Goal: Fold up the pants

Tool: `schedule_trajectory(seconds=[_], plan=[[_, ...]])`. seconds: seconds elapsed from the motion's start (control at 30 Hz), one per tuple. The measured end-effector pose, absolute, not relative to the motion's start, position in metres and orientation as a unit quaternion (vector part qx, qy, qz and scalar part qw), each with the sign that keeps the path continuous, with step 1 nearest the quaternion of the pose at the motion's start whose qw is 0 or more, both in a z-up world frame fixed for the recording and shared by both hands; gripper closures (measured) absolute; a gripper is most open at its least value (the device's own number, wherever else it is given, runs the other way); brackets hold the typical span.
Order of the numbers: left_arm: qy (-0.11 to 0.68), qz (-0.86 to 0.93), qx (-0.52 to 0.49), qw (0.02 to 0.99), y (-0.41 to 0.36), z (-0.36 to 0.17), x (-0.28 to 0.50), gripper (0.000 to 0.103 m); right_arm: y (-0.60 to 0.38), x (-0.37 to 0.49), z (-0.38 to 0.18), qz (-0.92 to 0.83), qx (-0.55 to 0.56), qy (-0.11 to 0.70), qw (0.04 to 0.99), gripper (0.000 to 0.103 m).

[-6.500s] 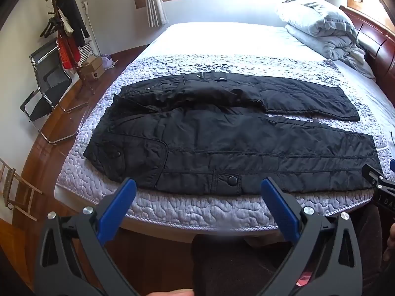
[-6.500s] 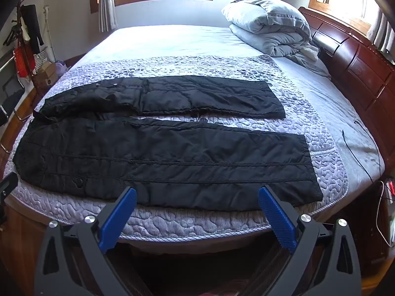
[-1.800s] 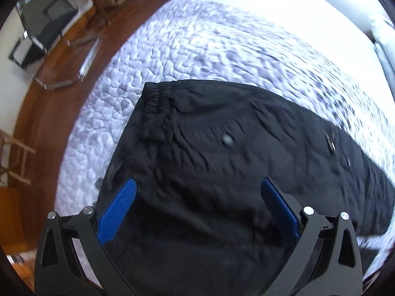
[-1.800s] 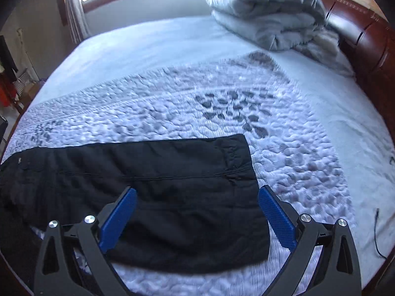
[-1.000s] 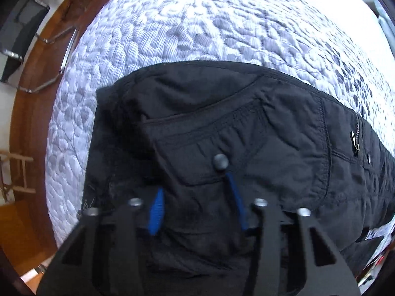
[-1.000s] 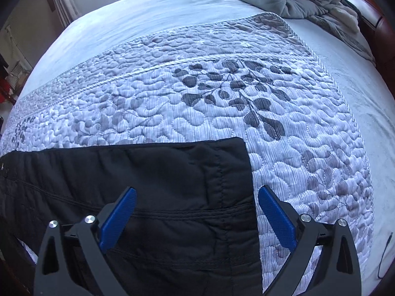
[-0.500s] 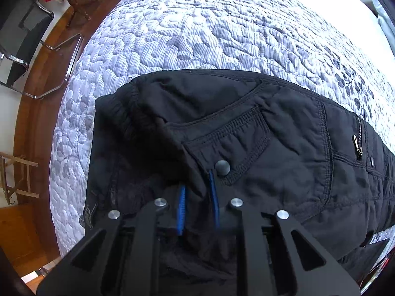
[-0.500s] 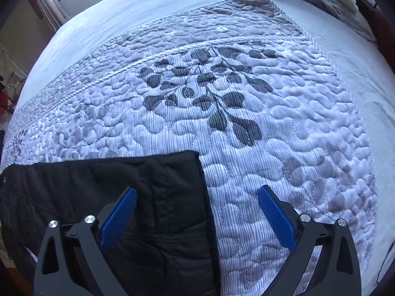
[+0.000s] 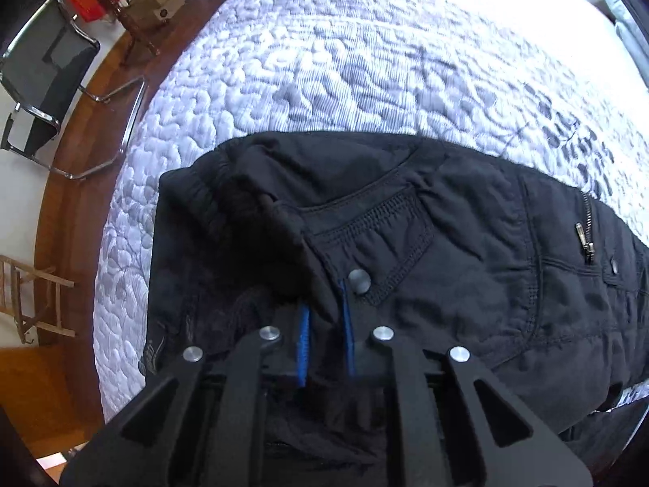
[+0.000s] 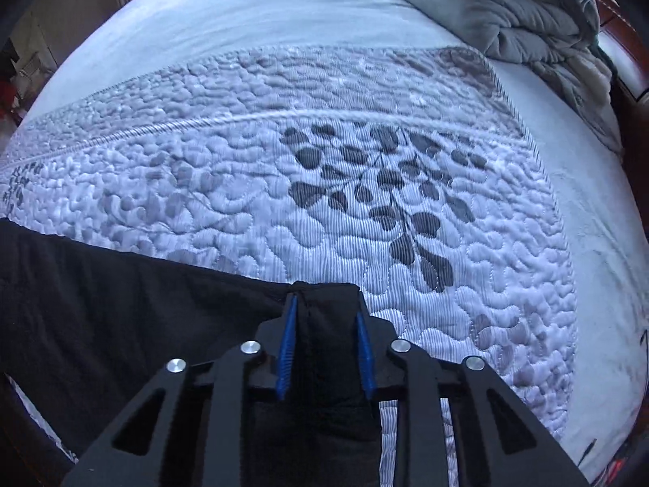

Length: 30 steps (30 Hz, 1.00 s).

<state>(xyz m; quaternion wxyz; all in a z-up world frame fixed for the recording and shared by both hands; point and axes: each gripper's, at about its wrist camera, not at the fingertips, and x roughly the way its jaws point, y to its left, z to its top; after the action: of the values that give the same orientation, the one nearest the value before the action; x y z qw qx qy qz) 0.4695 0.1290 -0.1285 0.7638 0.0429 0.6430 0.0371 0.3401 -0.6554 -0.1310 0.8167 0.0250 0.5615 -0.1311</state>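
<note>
Left hand-held gripper (image 9: 324,316): lower centre of the left wrist view, its blue pads (image 9: 303,349) drawn close together and pinching a ridge of black fabric just left of a snap button (image 9: 359,281).
Right hand-held gripper (image 10: 324,324): lower centre of the right wrist view, narrowed onto a bunched corner of black cloth at the fabric's edge.
Pants (image 9: 405,243): black, lying on the bed; they fill the middle and right of the left wrist view, with the gathered waistband (image 9: 194,199) at centre left and a zipper pull (image 9: 584,239) at far right. In the right wrist view they cover the lower left.
Quilt (image 10: 365,203): pale, stitched in pebble shapes with dark leaf prints, under the pants.
Grey bedding (image 10: 507,12): piled at upper right of the right wrist view.
Chair (image 9: 44,69): upper left of the left wrist view, on the wooden floor.
</note>
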Motion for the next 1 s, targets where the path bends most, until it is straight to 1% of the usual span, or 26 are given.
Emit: schedule_trajectory(seconds=[0.2, 0.3, 0.53, 0.73, 0.87, 1.0], plan=[[0.597, 0.015, 0.034, 0.801, 0.128, -0.098, 0.453, 0.093, -0.648, 0.325, -0.059, -0.104, 0.054, 0.484, 0.867, 0.079], [0.561, -0.006, 0.019, 0.827, 0.125, -0.076, 0.437, 0.093, -0.635, 0.315, -0.028, -0.081, 0.052, 0.454, 0.886, 0.079], [0.473, -0.051, 0.037, 0.879, 0.110, -0.039, 0.388, 0.093, -0.599, 0.261, 0.017, -0.052, 0.021, 0.383, 0.922, 0.080], [0.404, -0.086, 0.015, 0.910, 0.122, -0.023, 0.320, 0.093, -0.584, 0.190, 0.039, -0.034, 0.025, 0.323, 0.945, 0.084], [0.379, -0.100, -0.005, 0.920, 0.143, -0.024, 0.275, 0.093, -0.586, 0.135, 0.035, -0.041, 0.045, 0.310, 0.949, 0.086], [0.370, -0.108, -0.034, 0.922, 0.165, -0.034, 0.232, 0.093, -0.592, 0.076, 0.020, -0.060, 0.080, 0.313, 0.944, 0.089]])
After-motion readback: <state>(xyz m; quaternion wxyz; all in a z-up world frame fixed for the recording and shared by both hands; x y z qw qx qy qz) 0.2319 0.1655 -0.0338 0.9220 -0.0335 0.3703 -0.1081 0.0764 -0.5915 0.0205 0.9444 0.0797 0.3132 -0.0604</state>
